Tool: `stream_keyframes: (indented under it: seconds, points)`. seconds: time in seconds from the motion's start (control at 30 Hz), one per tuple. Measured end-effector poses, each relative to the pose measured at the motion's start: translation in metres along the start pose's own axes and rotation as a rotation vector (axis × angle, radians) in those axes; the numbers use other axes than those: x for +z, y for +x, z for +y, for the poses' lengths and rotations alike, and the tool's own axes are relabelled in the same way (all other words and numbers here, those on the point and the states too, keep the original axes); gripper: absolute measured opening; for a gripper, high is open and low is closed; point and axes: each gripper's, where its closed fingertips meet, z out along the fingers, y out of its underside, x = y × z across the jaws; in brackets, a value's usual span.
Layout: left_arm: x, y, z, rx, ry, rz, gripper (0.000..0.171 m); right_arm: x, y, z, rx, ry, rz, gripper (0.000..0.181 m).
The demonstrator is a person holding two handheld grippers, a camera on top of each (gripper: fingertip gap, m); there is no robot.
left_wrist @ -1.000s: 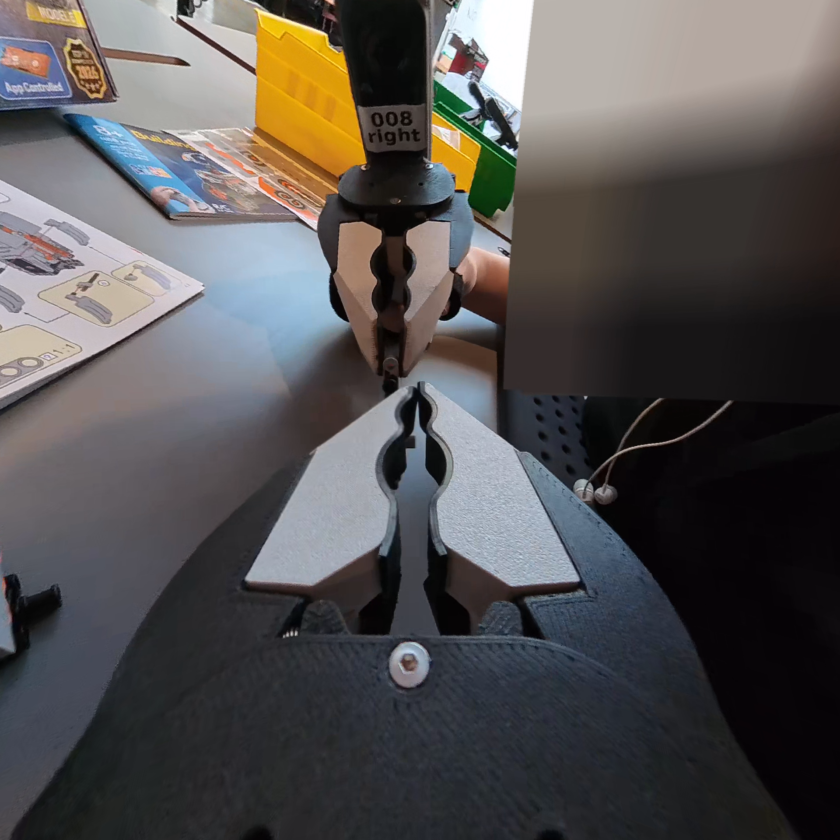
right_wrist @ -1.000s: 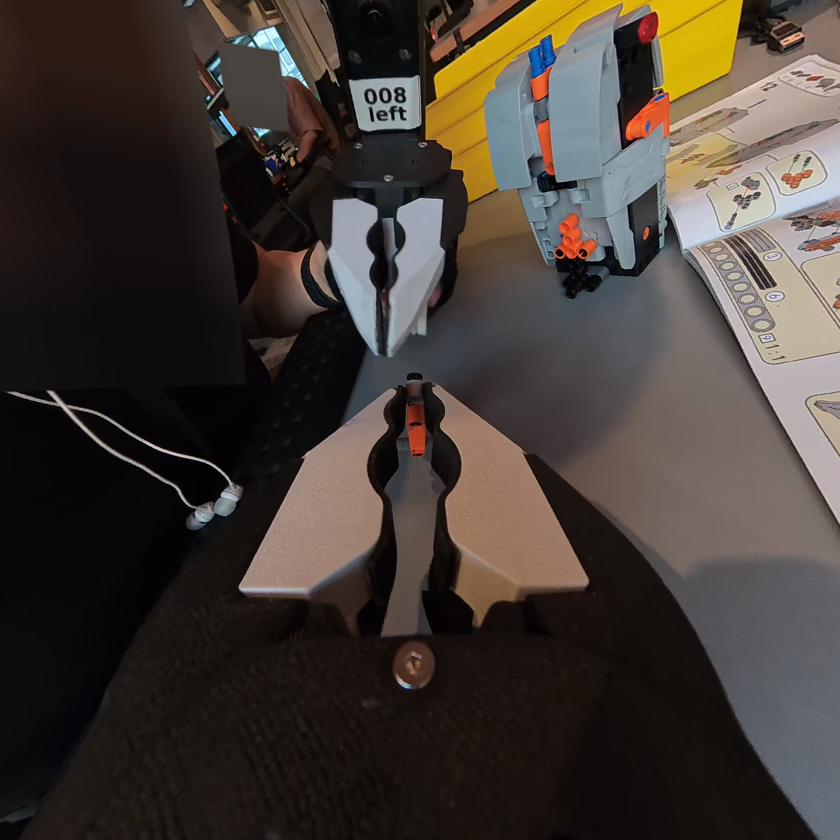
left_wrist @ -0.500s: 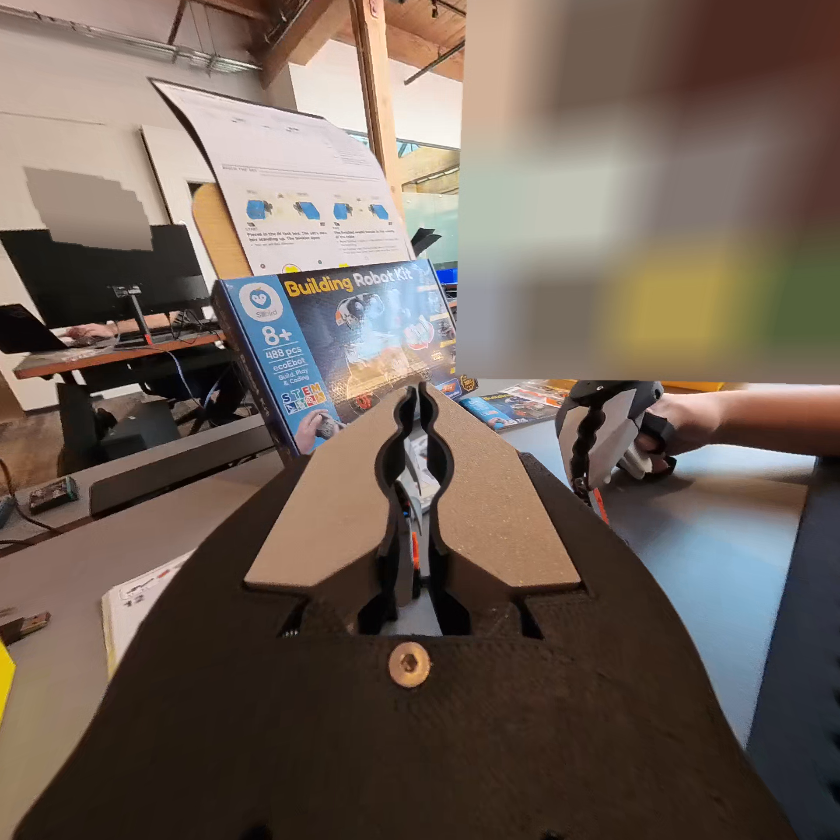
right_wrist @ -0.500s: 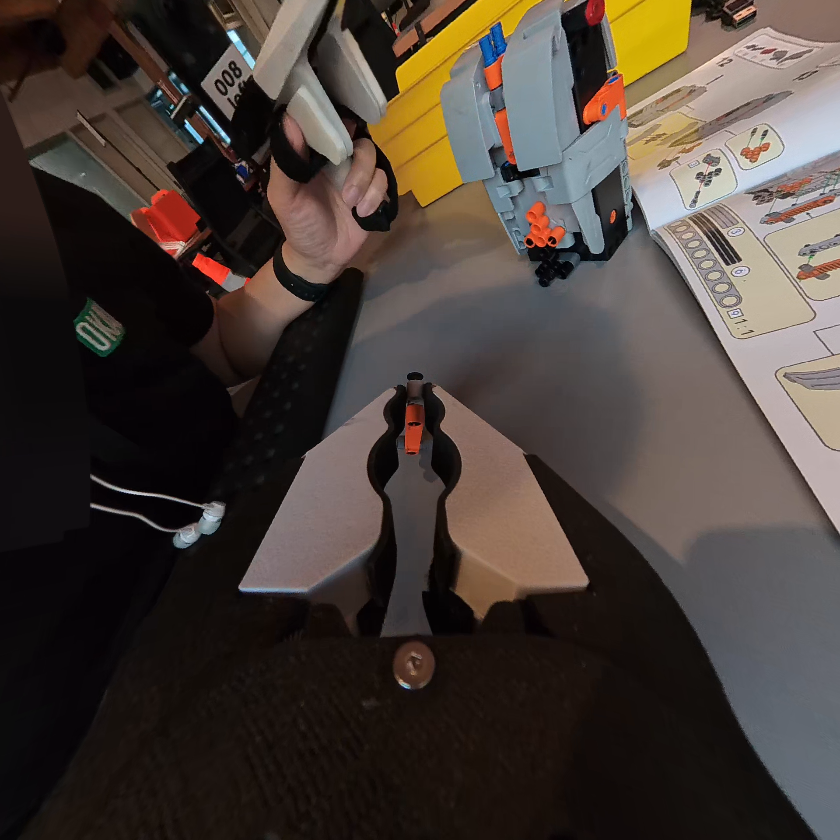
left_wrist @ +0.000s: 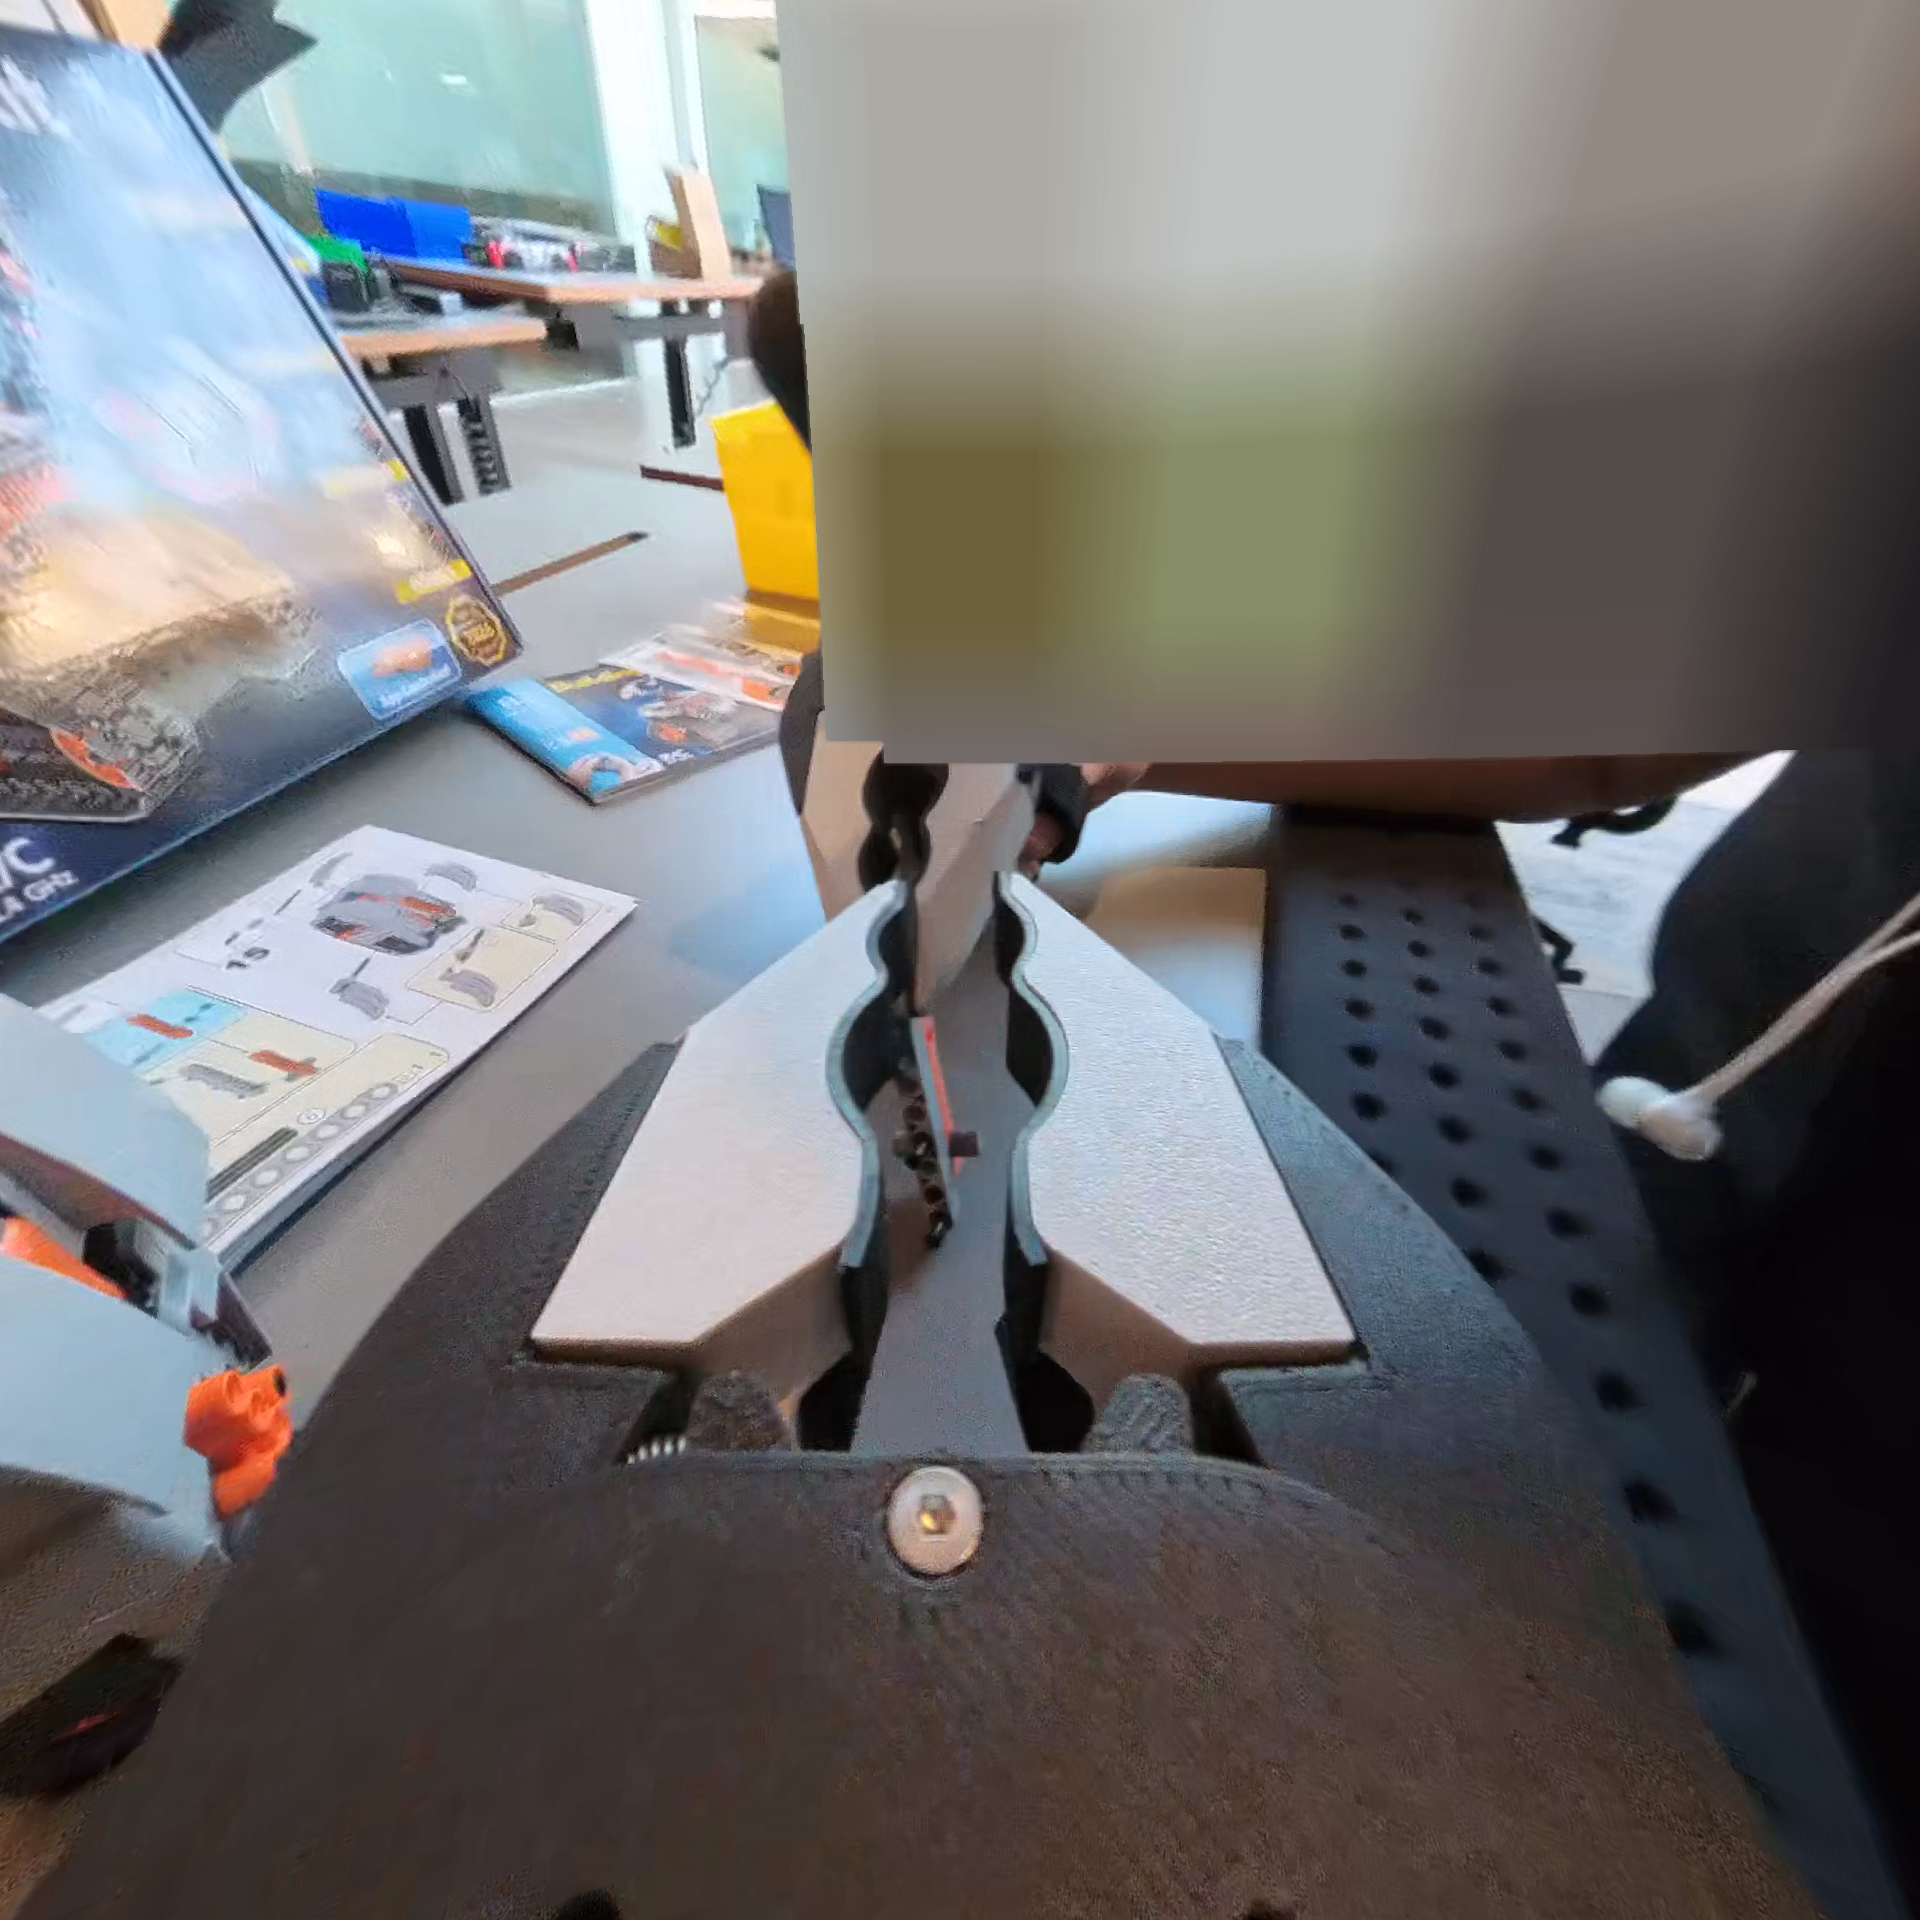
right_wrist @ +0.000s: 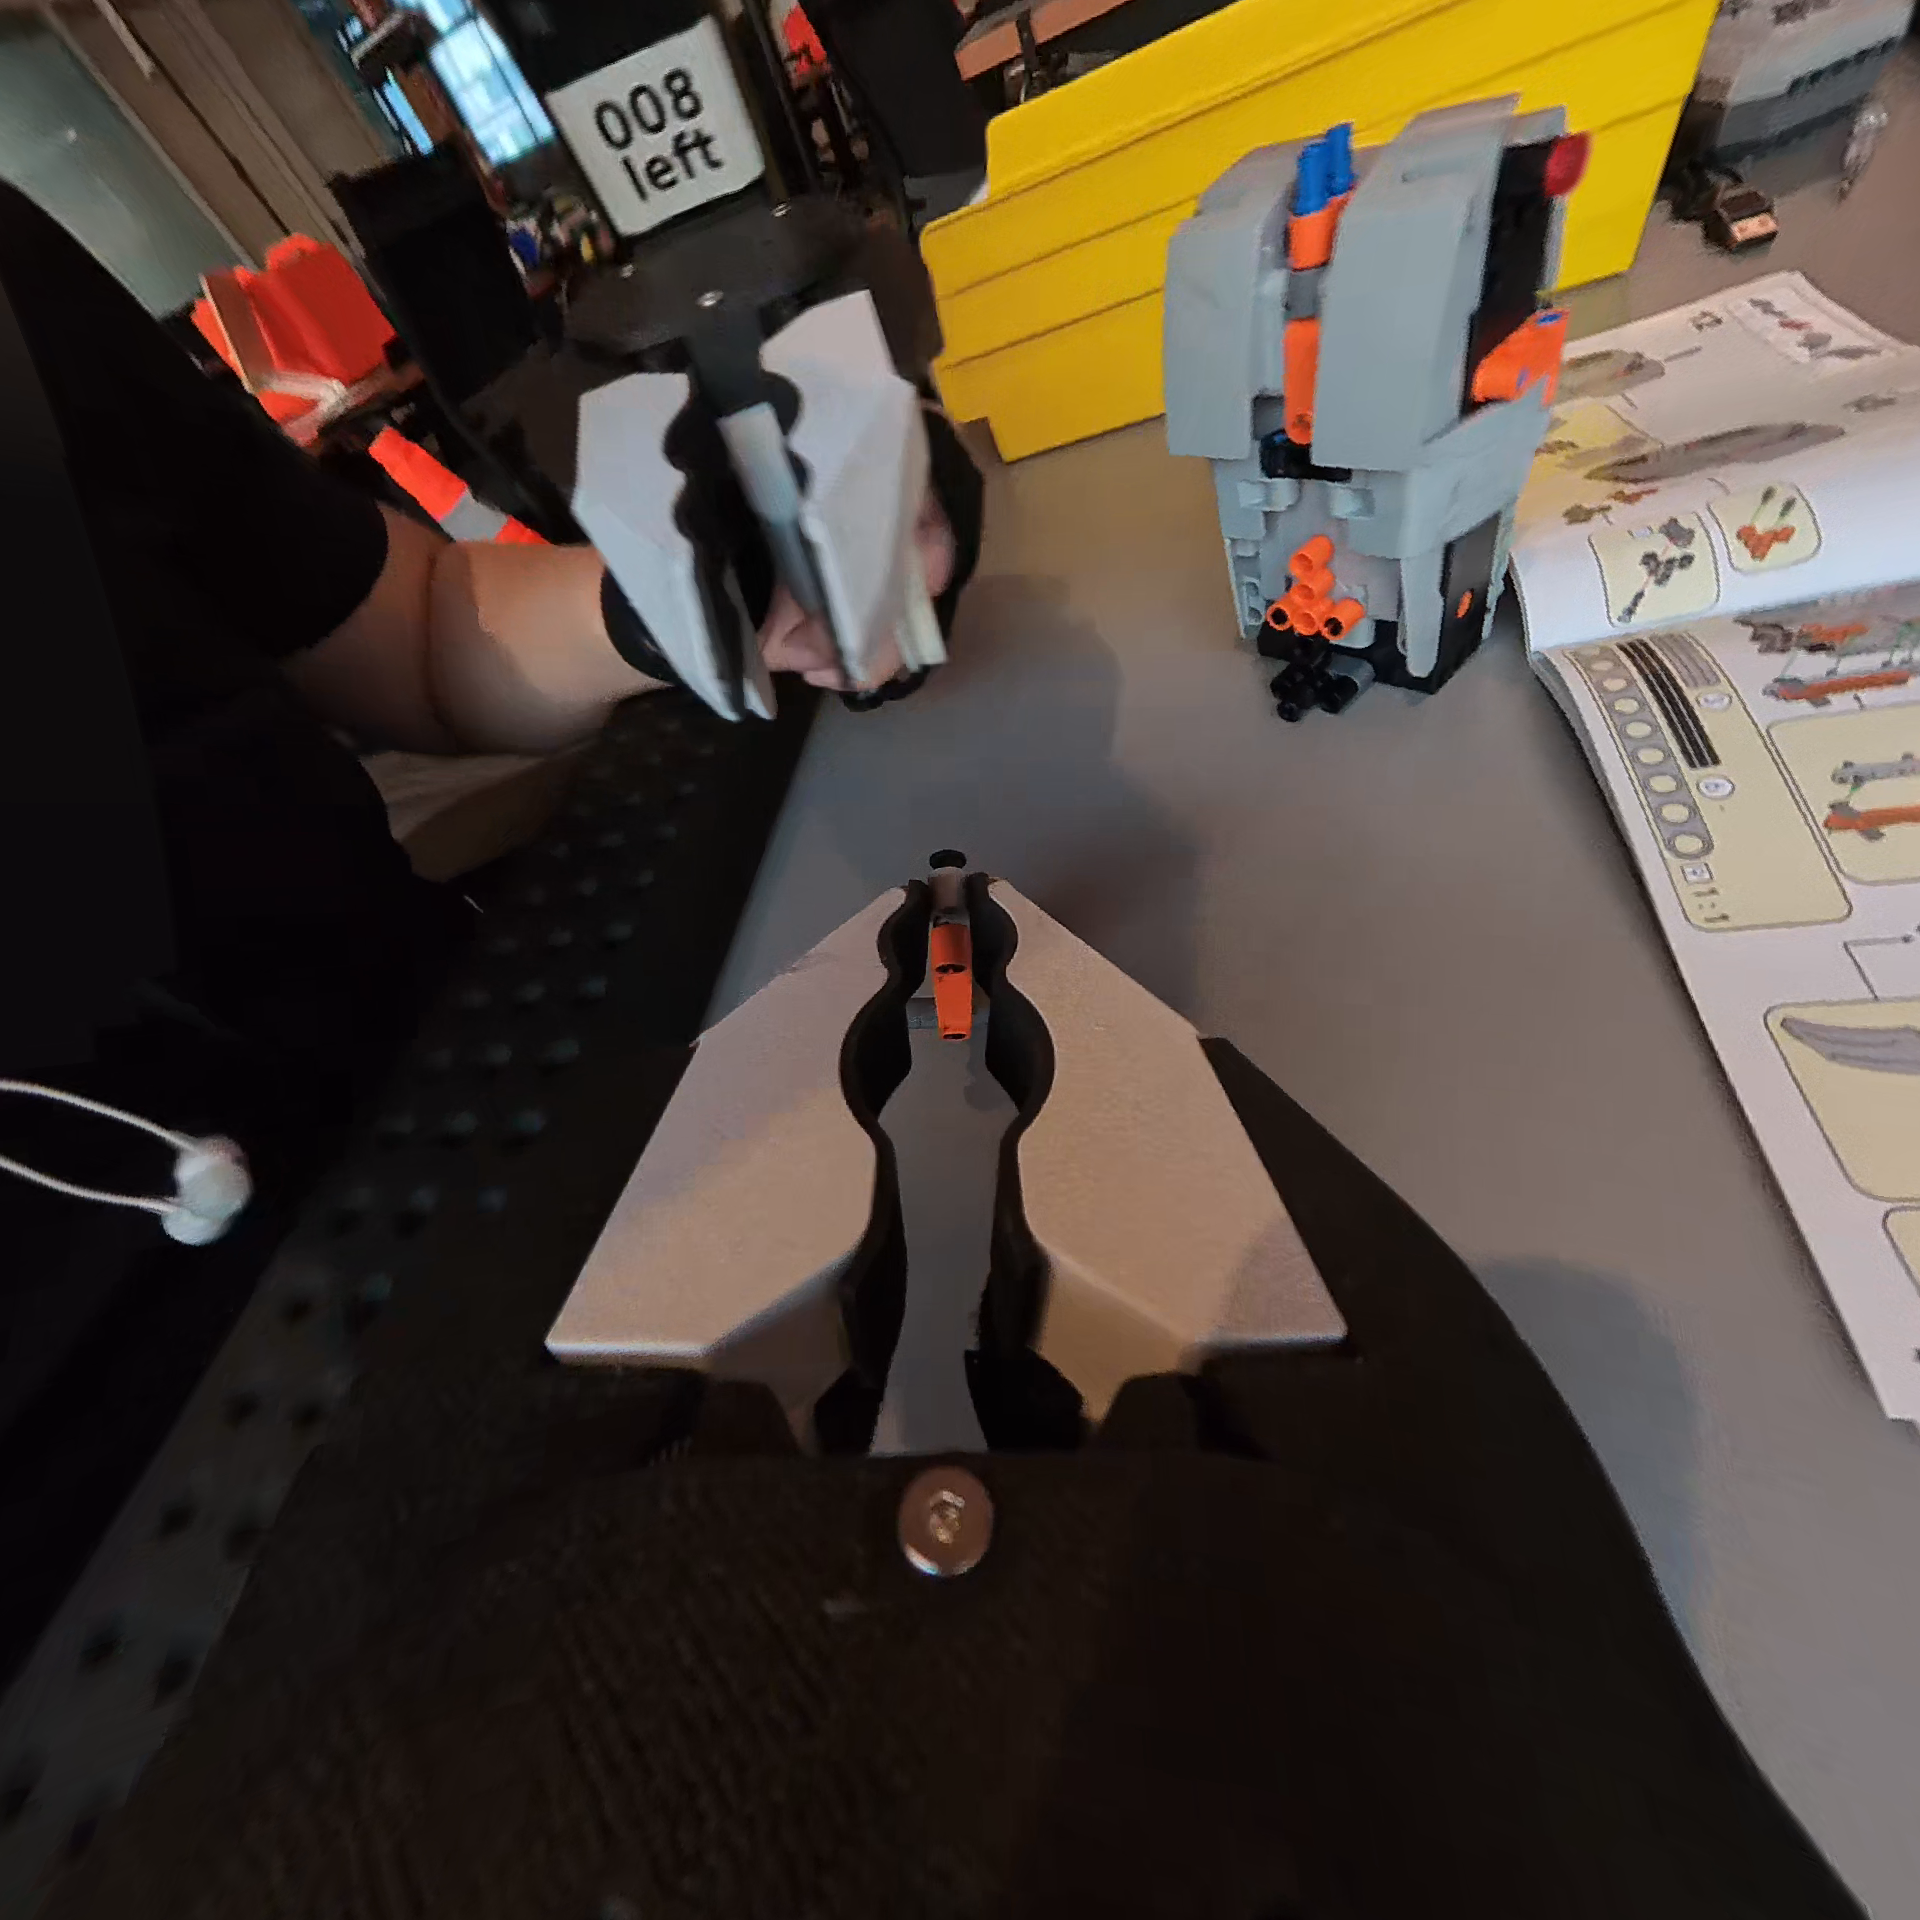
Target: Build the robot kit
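My right gripper (right_wrist: 948,885) is shut on a small orange, grey and black pin part (right_wrist: 951,971), held low over the grey table (right_wrist: 1299,1039). My left gripper (left_wrist: 951,888) is open and empty. It points at the right gripper (left_wrist: 920,987) from close by, and the held part (left_wrist: 940,1081) shows in the gap between its fingers. In the right wrist view the left gripper (right_wrist: 826,681) hangs tilted up and to the left of the part, a hand behind it. A grey, orange and black brick model (right_wrist: 1361,416) stands upright on the table beyond; it also shows at the left edge of the left wrist view (left_wrist: 104,1299).
An open instruction booklet (right_wrist: 1766,727) (left_wrist: 332,997) lies beside the model. A yellow bin (right_wrist: 1143,208) stands behind it. A kit box (left_wrist: 208,416) leans at the back with leaflets (left_wrist: 644,727). A black perforated mat (left_wrist: 1434,1091) lines the table's near edge, with a white earbud (left_wrist: 1652,1117). There is about 5 cm between the tips of the two grippers.
My left gripper swung up and away, then back down to face the right gripper, and its jaws have opened. The right gripper stayed shut on the part and barely moved.
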Motion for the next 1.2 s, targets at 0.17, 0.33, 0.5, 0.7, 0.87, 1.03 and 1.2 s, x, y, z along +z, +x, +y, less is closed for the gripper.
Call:
stream_keyframes:
  seconds: [0.17, 0.33, 0.5, 0.7, 0.87, 1.03, 1.2]
  points:
    - [0.008, -0.006, 0.033, 0.026, -0.162, -0.013, 0.034, 0.001, -0.008, 0.001, -0.116, -0.024, 0.026, 0.006]
    - [0.006, -0.002, 0.042, 0.054, -0.206, -0.001, 0.008, 0.003, -0.013, 0.001, -0.201, -0.047, 0.054, 0.006]
    - [0.007, 0.0, 0.044, 0.079, -0.214, -0.005, 0.006, 0.003, -0.014, 0.001, -0.235, -0.055, 0.074, 0.006]
    - [0.005, -0.005, 0.044, 0.007, -0.211, 0.0, 0.005, 0.005, -0.012, 0.0, -0.19, -0.017, 0.053, 0.011]
    - [0.005, -0.01, 0.044, 0.007, -0.204, 0.0, 0.005, 0.006, -0.005, -0.001, -0.211, -0.023, 0.078, 0.007]
    - [0.003, -0.013, 0.045, -0.005, -0.202, 0.004, 0.005, 0.01, -0.003, 0.001, -0.145, -0.012, 0.045, 0.011]
    - [0.002, -0.011, 0.044, -0.004, -0.194, 0.026, 0.005, 0.011, -0.004, 0.0, -0.174, -0.013, 0.059, 0.006]
